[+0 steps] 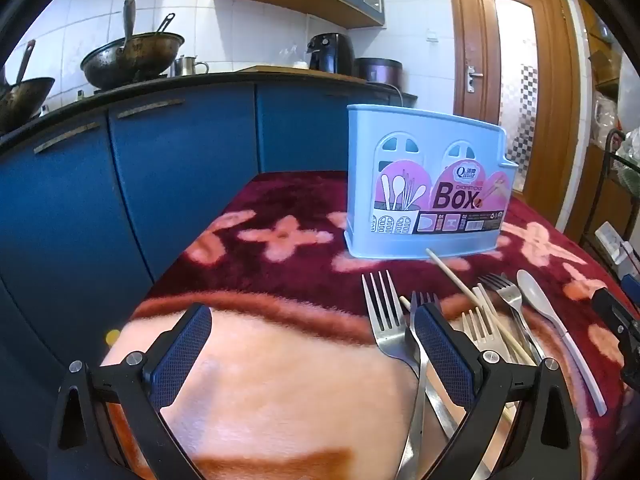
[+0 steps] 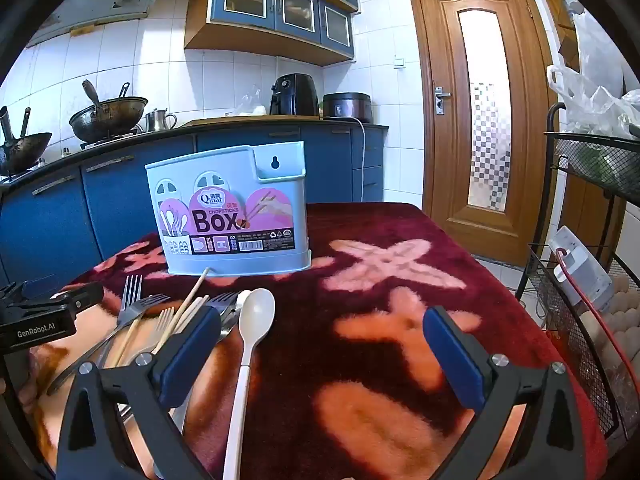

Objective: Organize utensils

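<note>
Location: a domestic kitchen. Indicators: white tiled wall (image 2: 168, 80); blue base cabinets (image 2: 132, 200) under a dark countertop (image 2: 248, 126); blackened woks (image 2: 110, 116) at its left end; a probable air fryer (image 2: 295, 94); glazed wall cupboards (image 2: 280, 8); wooden door (image 2: 480, 100).

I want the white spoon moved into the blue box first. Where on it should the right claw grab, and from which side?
Grip the white spoon at mid-handle, coming from above with the open right claw straddling it crosswise. The handle lies flat on the blanket, narrow and straight, and stands clear of the forks on its right-hand side; the bowl is wider and rounded, so probably harder to pinch.
</note>
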Available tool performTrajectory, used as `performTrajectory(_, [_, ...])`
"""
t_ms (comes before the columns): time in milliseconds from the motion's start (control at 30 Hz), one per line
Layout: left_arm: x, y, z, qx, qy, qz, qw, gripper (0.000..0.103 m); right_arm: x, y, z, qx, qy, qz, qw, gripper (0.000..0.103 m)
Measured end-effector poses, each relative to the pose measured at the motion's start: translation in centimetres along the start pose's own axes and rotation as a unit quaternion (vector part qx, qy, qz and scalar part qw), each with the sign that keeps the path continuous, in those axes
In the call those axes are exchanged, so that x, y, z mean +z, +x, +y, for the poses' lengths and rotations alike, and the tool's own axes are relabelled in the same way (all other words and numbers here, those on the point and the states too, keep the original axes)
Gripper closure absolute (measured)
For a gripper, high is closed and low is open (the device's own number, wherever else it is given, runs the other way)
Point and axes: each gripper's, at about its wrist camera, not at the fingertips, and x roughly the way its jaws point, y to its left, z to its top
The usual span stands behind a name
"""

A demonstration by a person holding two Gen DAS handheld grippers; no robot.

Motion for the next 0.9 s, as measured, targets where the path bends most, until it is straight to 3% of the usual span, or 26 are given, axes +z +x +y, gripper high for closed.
performTrajectory(900, [0.01, -0.04, 0.06, 0.001, 0.001, 0.004, 1.0, 0.002, 0.0, -0.02, 0.08, 0.0, -0.001, 0.001, 1.0, 0.0])
